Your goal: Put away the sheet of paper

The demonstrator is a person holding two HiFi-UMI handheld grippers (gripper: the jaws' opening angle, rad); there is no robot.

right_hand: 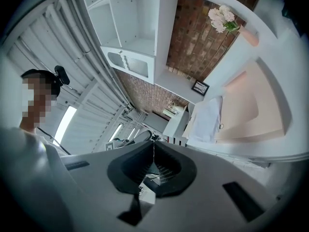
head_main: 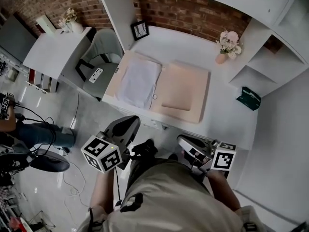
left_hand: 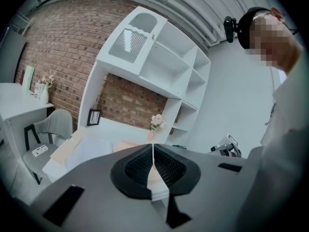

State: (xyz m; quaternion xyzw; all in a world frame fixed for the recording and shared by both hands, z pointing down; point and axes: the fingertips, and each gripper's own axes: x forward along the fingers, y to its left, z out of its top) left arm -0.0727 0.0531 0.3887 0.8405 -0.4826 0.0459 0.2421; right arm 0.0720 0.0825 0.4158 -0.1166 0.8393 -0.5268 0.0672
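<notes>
A white sheet of paper (head_main: 139,81) lies on the left half of an open peach folder (head_main: 182,92), which rests flat on the white desk (head_main: 227,115). Both grippers are held close to my body, short of the desk's front edge and away from the paper. My left gripper (head_main: 126,125) is shut with nothing between its jaws, its marker cube toward me. My right gripper (head_main: 186,141) is also shut and empty. The left gripper view looks over the paper (left_hand: 89,150) and folder (left_hand: 126,145); the right gripper view shows the paper (right_hand: 207,120) and folder (right_hand: 253,105) tilted.
A pink flower vase (head_main: 227,46) and a small picture frame (head_main: 140,30) stand at the back of the desk. A dark green item (head_main: 249,98) lies on the right side shelf. A grey chair (head_main: 104,57) sits left of the desk. Another person (head_main: 34,133) and cables occupy the floor at left.
</notes>
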